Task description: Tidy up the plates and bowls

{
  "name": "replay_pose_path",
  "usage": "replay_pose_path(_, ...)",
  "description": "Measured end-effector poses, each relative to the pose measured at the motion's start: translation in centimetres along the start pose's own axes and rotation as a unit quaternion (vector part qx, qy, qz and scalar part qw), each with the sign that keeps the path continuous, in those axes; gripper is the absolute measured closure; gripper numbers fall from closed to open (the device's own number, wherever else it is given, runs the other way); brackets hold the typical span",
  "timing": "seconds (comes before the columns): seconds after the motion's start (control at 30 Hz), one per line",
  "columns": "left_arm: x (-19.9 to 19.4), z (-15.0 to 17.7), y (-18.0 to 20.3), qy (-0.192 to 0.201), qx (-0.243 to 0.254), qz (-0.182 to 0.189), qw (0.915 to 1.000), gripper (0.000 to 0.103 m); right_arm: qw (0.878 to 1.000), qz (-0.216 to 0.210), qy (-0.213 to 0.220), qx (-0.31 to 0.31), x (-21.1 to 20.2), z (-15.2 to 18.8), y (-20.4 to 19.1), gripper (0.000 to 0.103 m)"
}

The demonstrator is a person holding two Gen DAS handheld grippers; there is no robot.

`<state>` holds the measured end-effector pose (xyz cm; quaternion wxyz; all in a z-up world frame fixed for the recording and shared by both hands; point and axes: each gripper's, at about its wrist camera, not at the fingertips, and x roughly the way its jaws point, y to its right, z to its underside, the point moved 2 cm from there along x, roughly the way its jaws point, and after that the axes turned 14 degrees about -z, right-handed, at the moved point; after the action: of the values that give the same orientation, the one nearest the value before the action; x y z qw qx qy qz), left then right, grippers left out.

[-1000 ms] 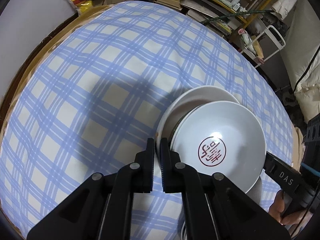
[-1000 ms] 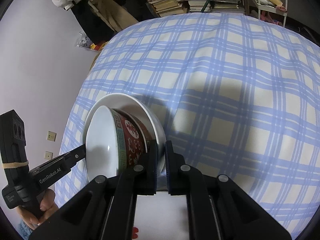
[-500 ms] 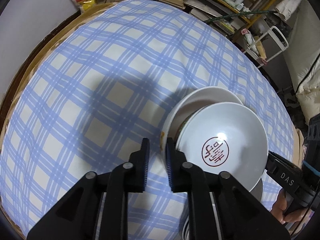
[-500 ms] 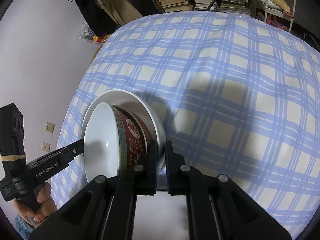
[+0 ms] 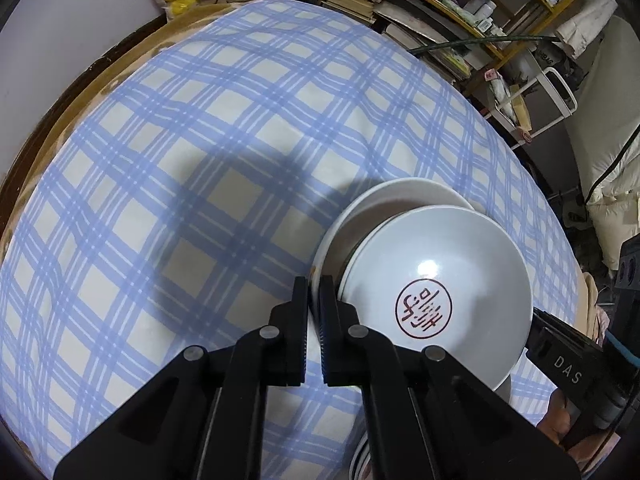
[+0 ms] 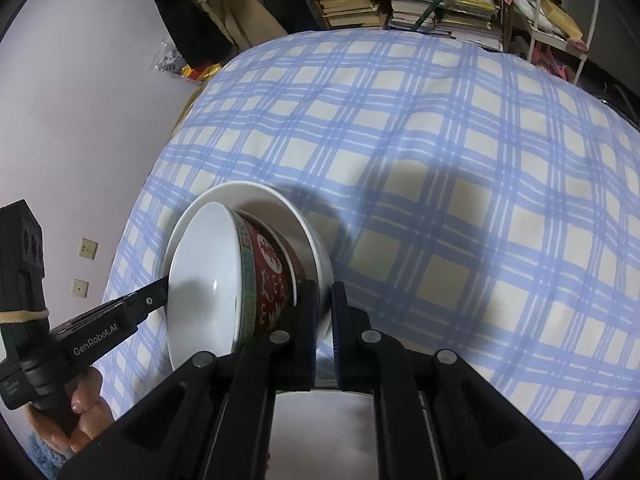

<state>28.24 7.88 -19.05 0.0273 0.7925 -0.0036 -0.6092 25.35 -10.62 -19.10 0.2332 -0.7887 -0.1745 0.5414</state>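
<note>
Bowl point(image 5: 436, 296) nested in white plate point(image 5: 404, 196), both over blue-plaid desk point(image 5: 200, 160), tipped: opening faces left wrist view, red seal inside.

Left gripper point(image 5: 314, 300) jaws nearly together, pinching plate rim. Right gripper point(image 6: 324, 300) jaws narrow, pinching plate's opposite rim.

Right view alone shows bowl's red patterned outer wall point(image 6: 272, 280). Plate's lower edge hidden behind grippers.
</note>
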Motion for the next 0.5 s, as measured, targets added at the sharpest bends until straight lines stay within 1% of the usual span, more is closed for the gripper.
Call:
replay_pose_path(0.13, -0.8, 0.2, 0.7, 0.009, 0.014, -0.015, 0.9998, 0.100, 1.000, -0.004, -0.006, 0.004, -0.4, -0.1, 0.0, 0.092)
replay_pose_path(0.27, -1.6, 0.5, 1.2, 0.008, 0.018, -0.021, 0.9996, 0.100, 1.000, -0.002, -0.004, 0.005, -1.2, 0.1, -0.1, 0.092)
replay_pose_path(0.5, -4.5, 0.9, 2.2, 0.033, 0.026, -0.033, 0.9986, 0.100, 1.000, -0.009, 0.015, 0.007, -3.7, 0.5, -0.7, 0.092)
